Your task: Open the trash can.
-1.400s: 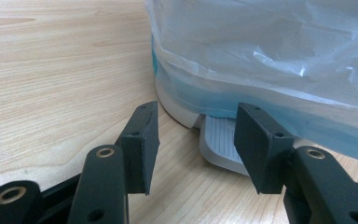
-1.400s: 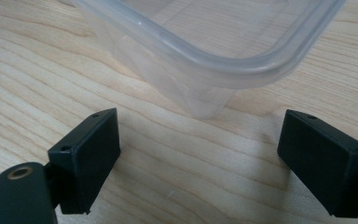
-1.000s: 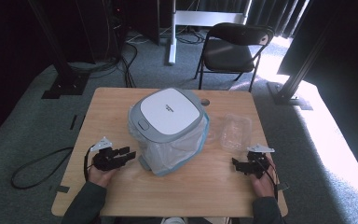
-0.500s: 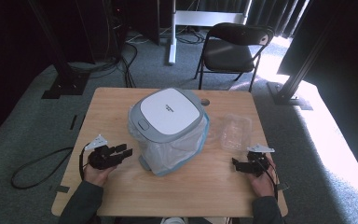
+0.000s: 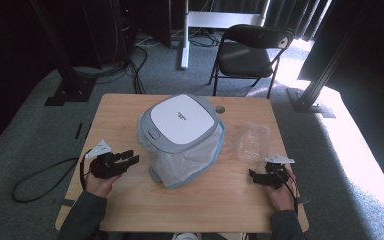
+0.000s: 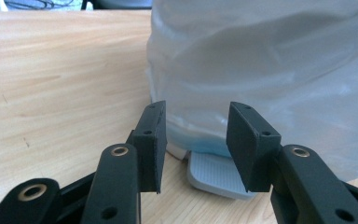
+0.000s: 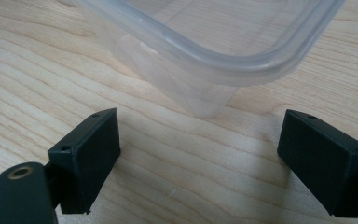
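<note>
A lidded white-and-grey bin (image 5: 182, 137) lined with a clear bag stands upright mid-table.

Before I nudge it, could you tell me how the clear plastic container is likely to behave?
The clear plastic container looks thin-walled and empty, so probably light and apt to slide on the smooth table. Its walls may flex if squeezed; the thick rim seems stiffer.

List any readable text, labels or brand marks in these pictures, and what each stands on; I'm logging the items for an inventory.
Small dark print on the white lid of the pedal bin: too small and blurred to read.
Clear plastic container: no text.
Wooden table: no text.
</note>
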`<state>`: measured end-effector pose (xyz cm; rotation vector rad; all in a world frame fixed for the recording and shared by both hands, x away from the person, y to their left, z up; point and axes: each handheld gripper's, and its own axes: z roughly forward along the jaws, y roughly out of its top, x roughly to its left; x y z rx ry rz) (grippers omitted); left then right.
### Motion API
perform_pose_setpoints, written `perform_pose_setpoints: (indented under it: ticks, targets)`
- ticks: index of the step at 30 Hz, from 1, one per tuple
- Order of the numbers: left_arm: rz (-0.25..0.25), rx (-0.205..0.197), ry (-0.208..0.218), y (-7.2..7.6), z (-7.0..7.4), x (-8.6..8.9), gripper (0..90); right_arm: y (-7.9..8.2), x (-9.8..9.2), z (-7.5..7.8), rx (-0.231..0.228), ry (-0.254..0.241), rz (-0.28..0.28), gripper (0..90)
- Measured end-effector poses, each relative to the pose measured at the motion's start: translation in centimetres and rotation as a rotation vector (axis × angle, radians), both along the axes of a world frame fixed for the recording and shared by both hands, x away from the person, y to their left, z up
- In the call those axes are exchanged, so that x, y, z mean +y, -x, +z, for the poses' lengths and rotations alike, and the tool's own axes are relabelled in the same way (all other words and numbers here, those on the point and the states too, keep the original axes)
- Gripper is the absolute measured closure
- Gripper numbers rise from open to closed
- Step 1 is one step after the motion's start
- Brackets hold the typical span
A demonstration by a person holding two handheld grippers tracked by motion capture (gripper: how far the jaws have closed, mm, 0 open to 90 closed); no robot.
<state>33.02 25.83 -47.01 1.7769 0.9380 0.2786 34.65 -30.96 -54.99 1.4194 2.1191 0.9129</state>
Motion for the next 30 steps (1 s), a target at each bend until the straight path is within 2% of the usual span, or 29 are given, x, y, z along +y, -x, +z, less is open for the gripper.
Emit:
perform_pose_setpoints:
  ticks: [8, 19, 24, 30]
  targets:
    - [-0.02, -0.043, -0.02, 0.1, 2.3, -0.2, 59.7, 0.0, 0.0, 0.0, 0.0, 0.0, 0.0, 12.2]
    - [-0.047, -0.082, -0.024, 0.3, 4.8, -0.3, 60.2, 0.0, 0.0, 0.0, 0.0, 0.0, 0.0, 12.3]
    - [-0.053, -0.1, -0.01, 0.5, 6.0, -0.1, 60.3, 0.0, 0.0, 0.0, 0.0, 0.0, 0.0, 12.3]
    - [-0.07, -0.144, -0.002, 0.9, 8.3, 0.0, 60.3, 0.0, 0.0, 0.0, -0.001, 0.001, 0.001, 12.2]
